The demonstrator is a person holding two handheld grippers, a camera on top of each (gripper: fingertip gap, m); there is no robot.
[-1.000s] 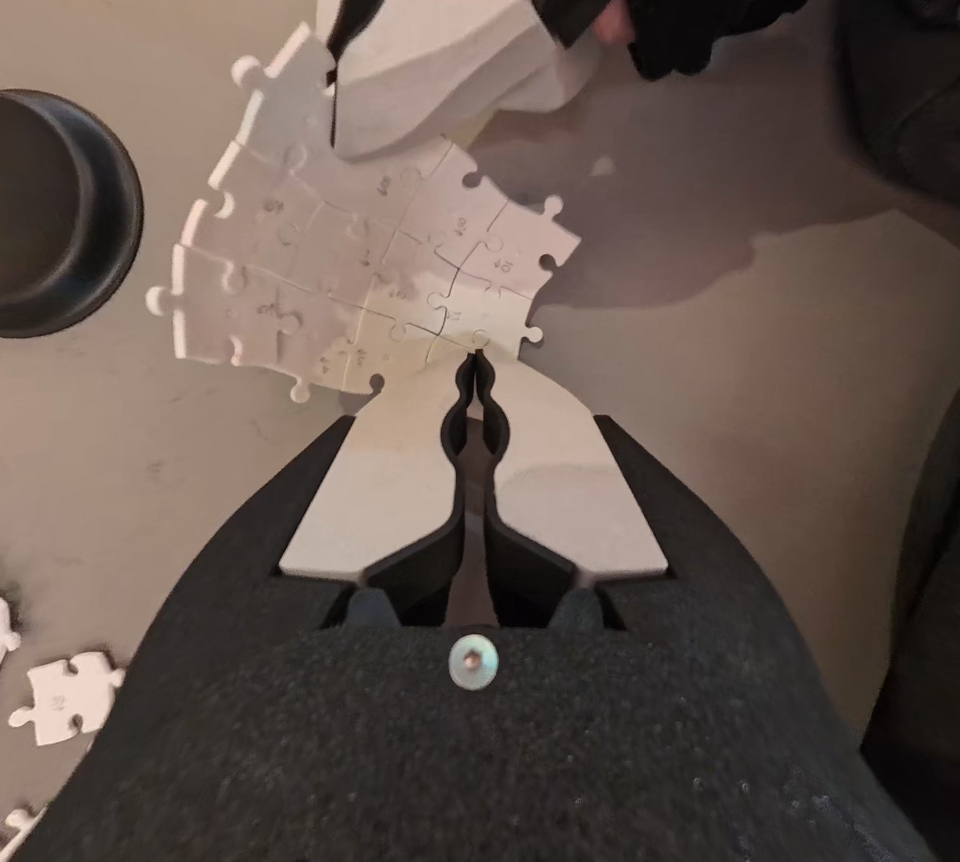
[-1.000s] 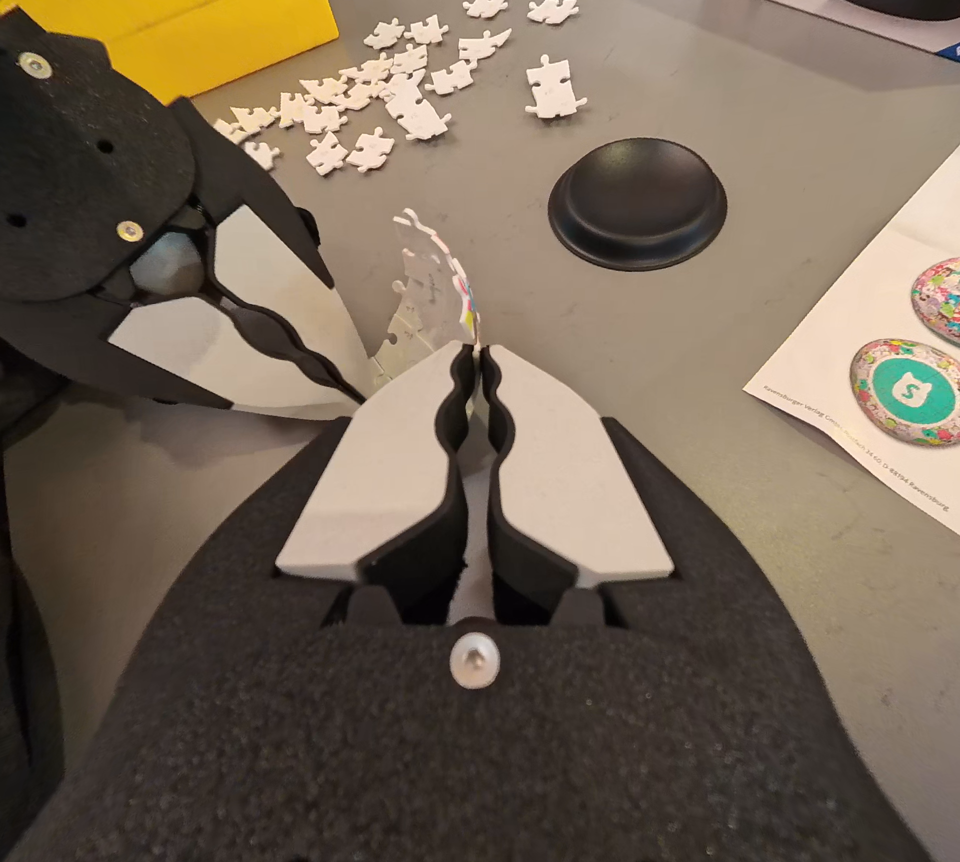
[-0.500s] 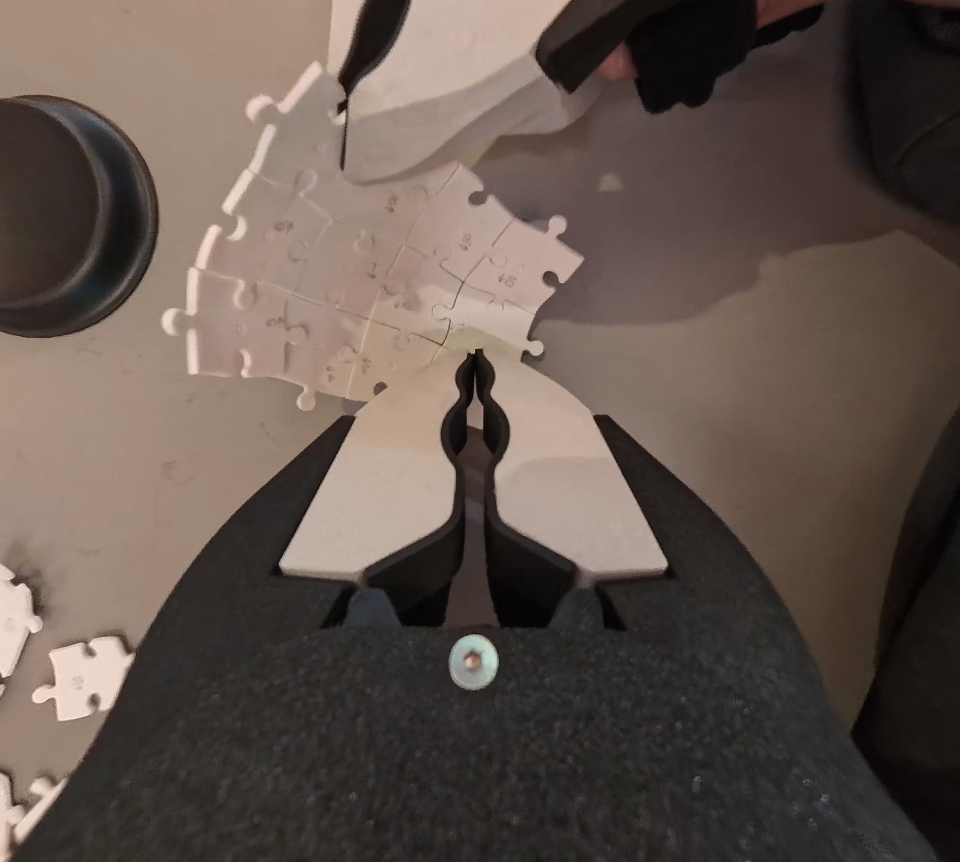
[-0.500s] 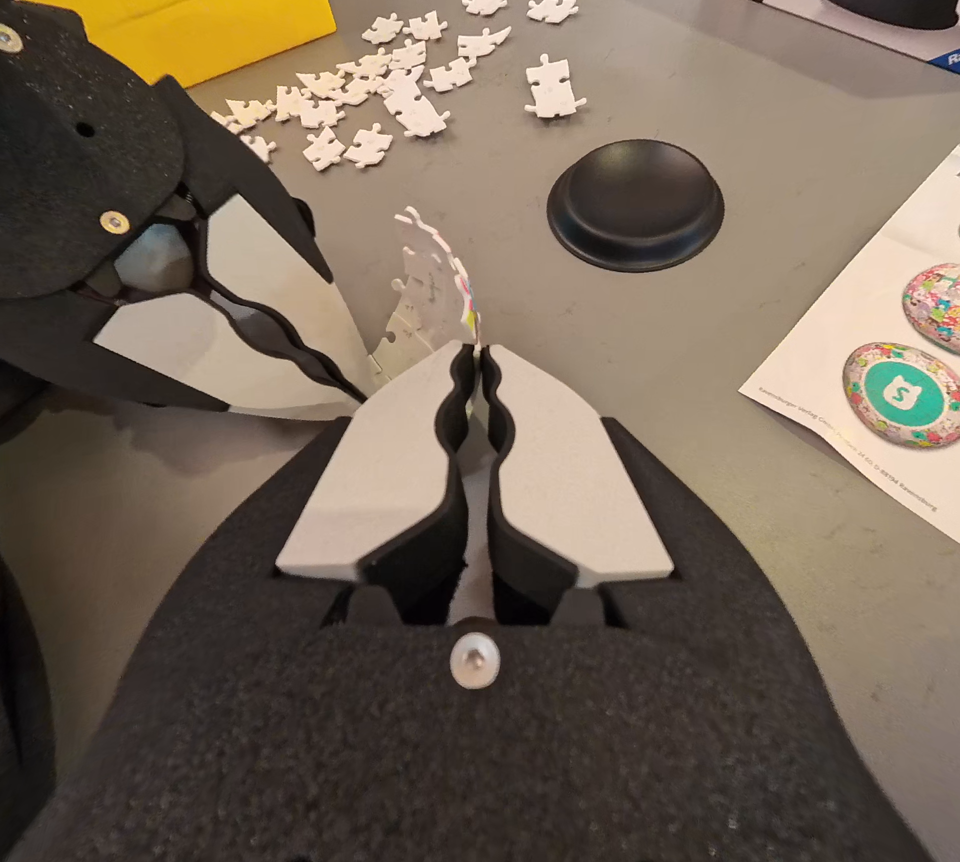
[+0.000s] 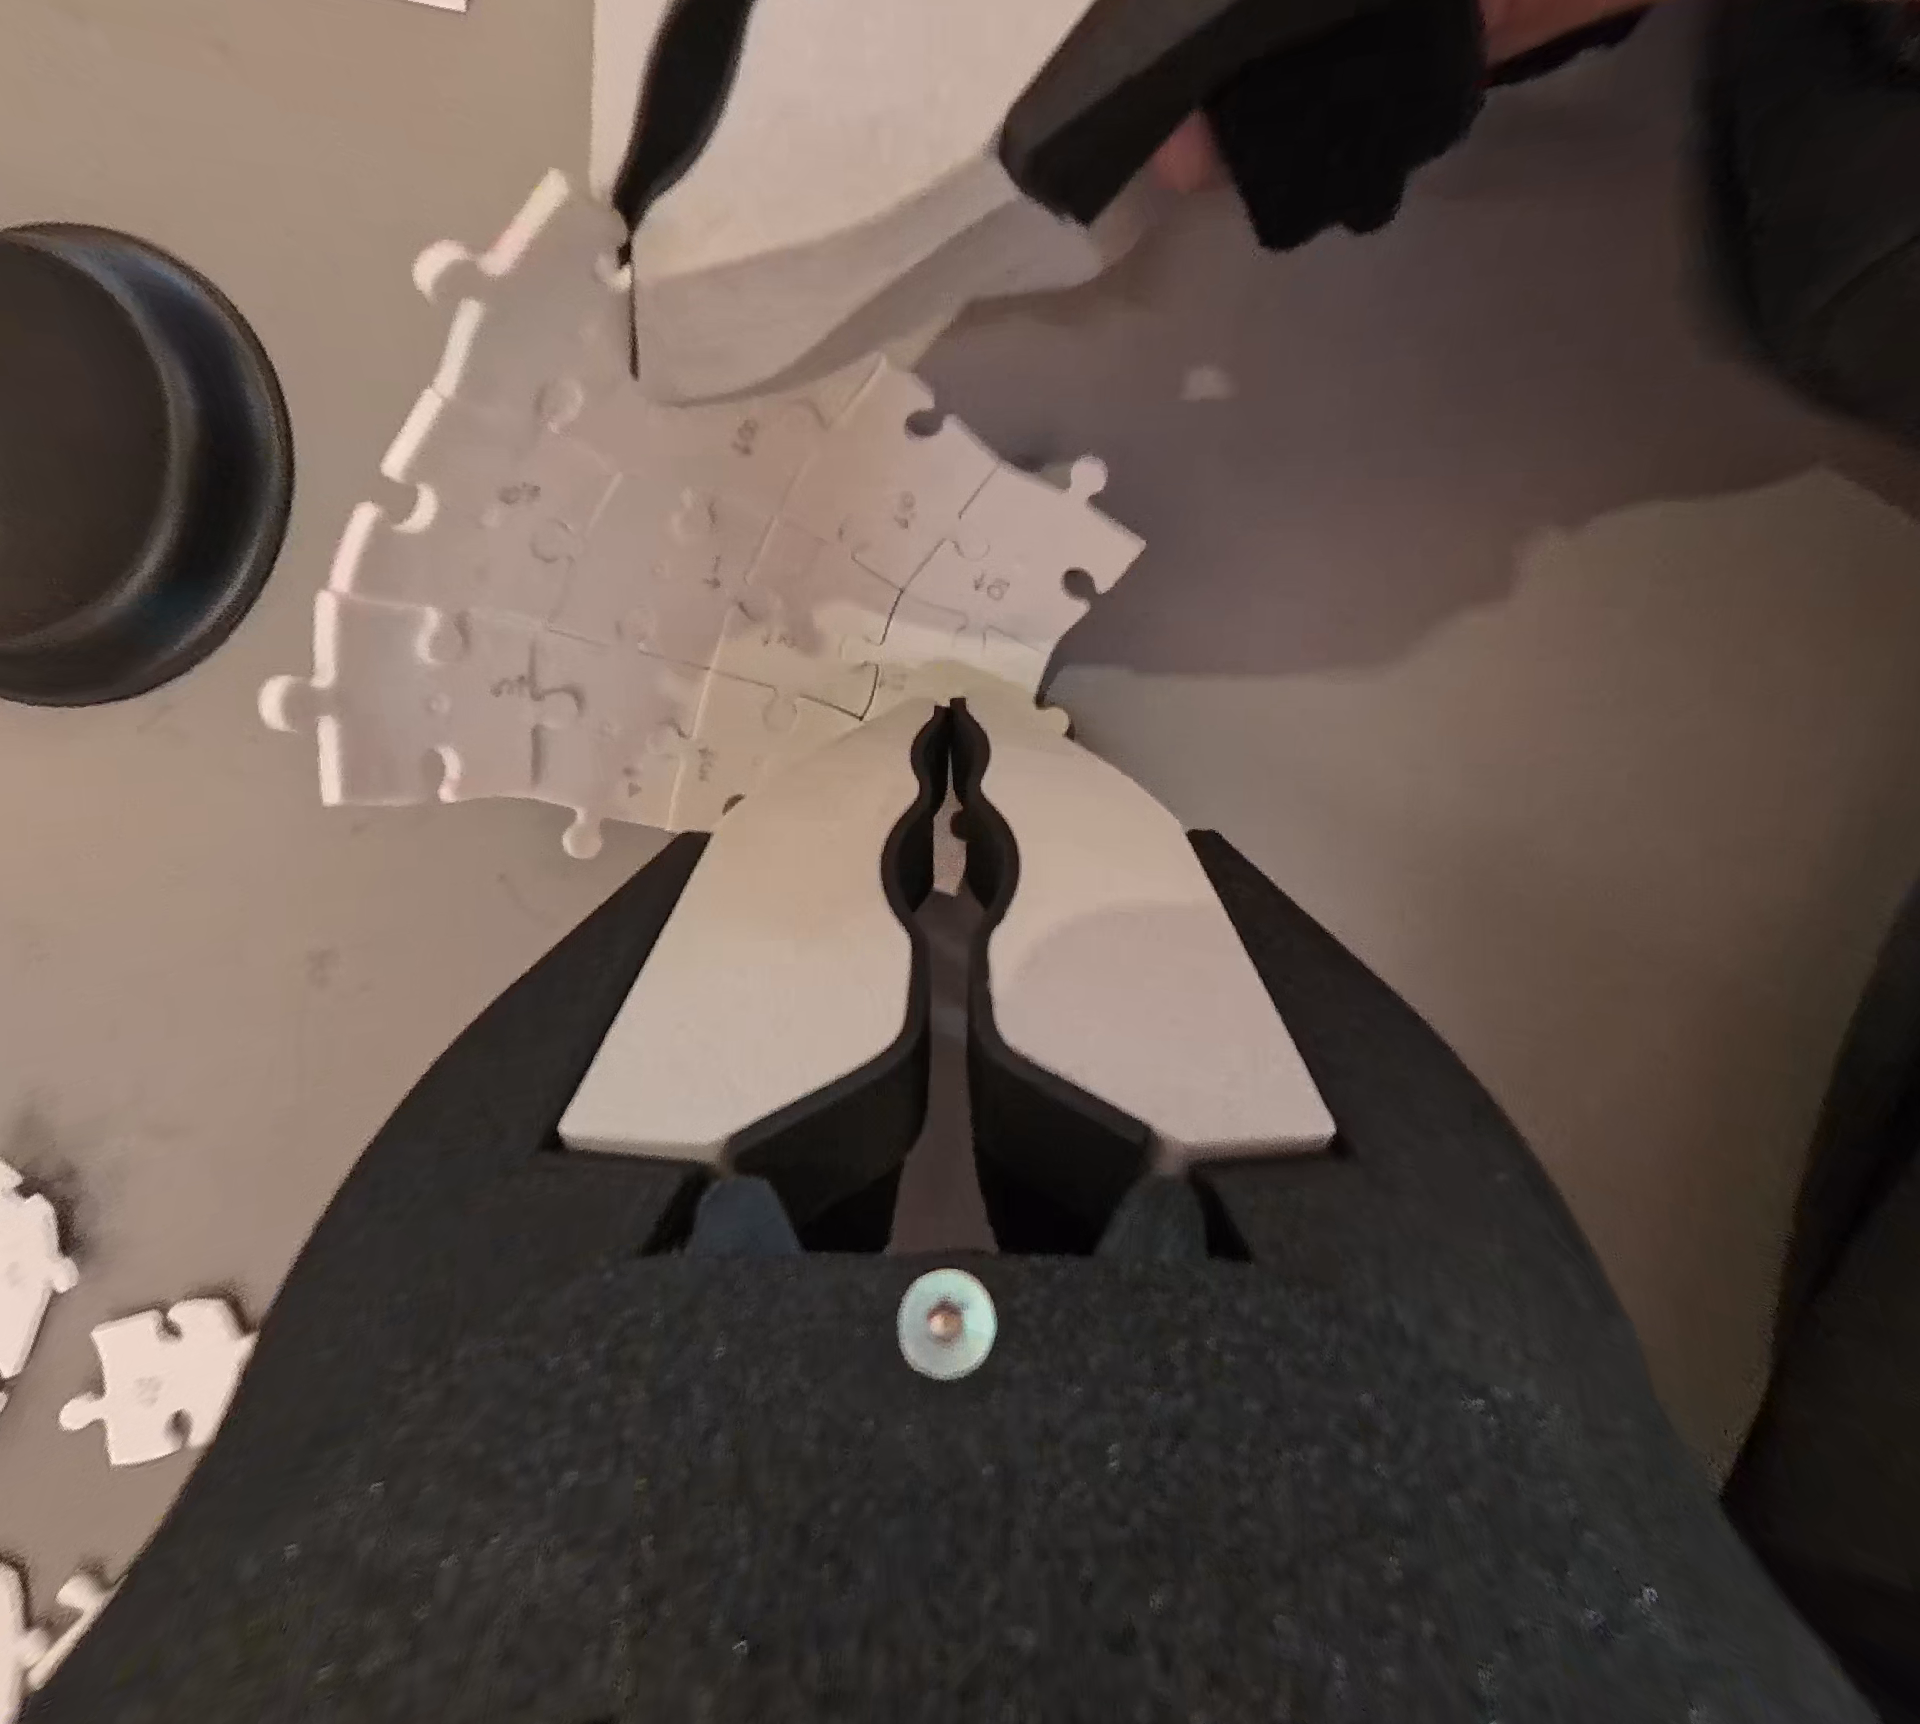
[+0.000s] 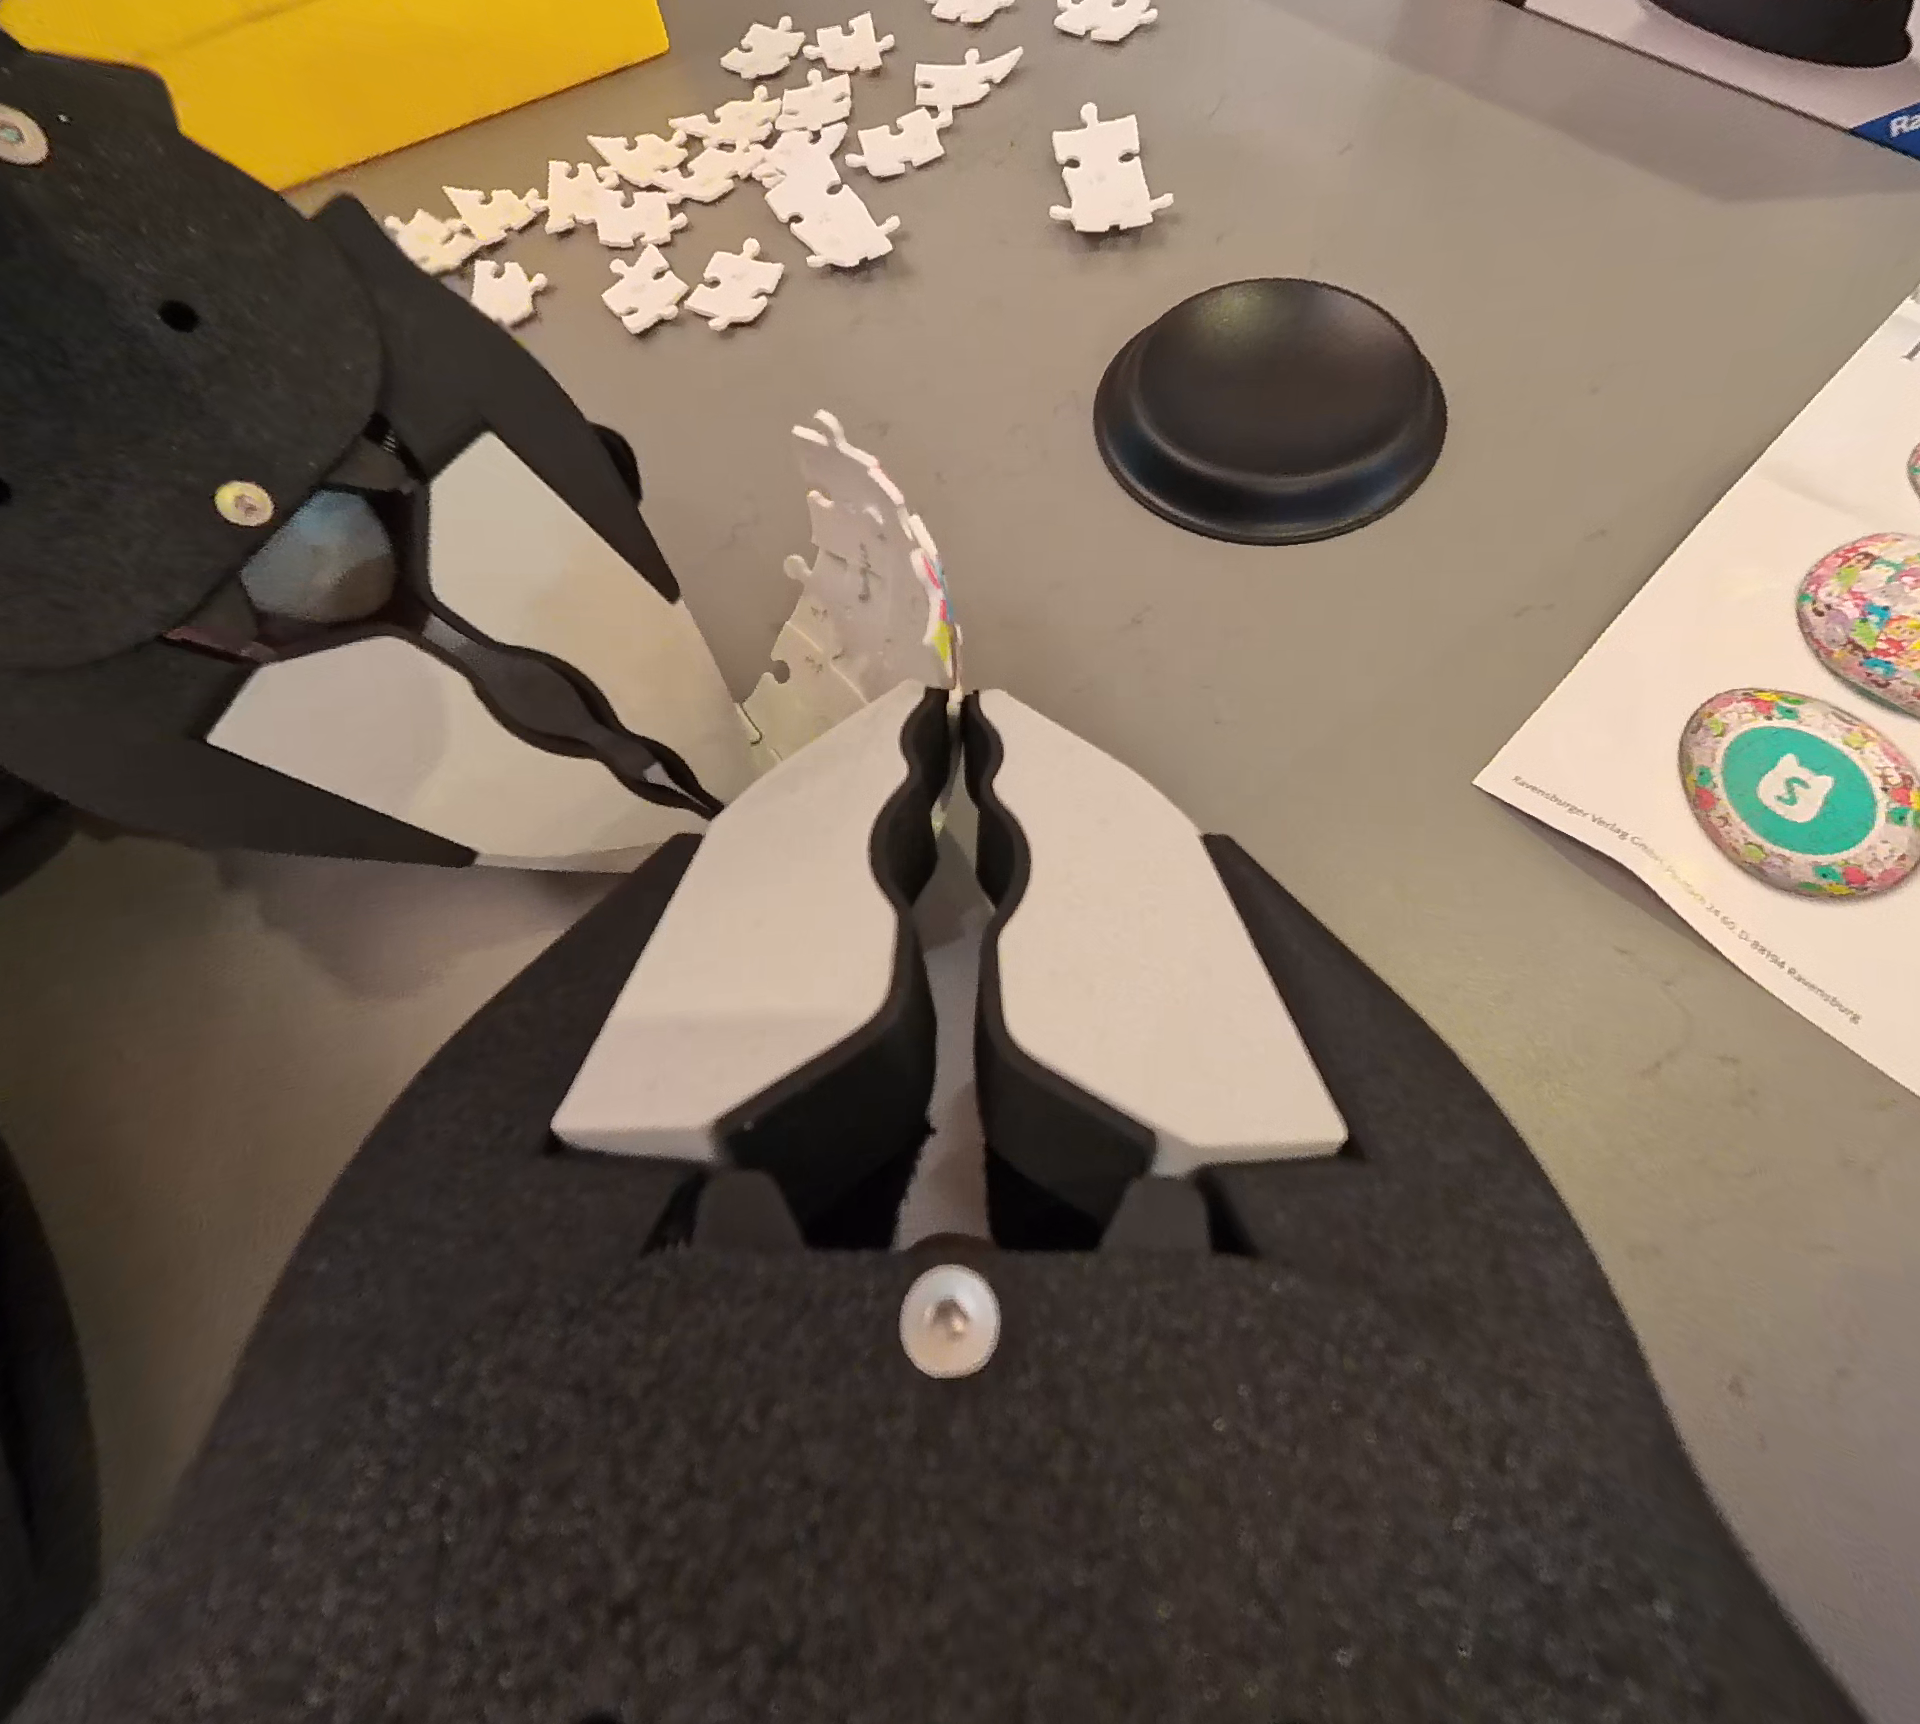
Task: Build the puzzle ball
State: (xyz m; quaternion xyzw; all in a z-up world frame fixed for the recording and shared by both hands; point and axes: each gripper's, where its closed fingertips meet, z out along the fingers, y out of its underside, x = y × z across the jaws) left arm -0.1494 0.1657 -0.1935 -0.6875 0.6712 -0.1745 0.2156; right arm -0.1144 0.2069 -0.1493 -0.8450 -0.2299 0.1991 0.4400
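Left wrist view, both claws, left claw [image 5: 951, 710], right claw [image 6: 958, 698], pinching curved puzzle panel [image 5: 665, 594]

Left gripper [image 5: 952, 710], right gripper [image 6: 957, 700] both clamped, tips converging

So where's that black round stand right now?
The black round stand sits on the grey table, right of centre in the right wrist view, between the loose white pieces and the printed sheet, beyond the held puzzle section.
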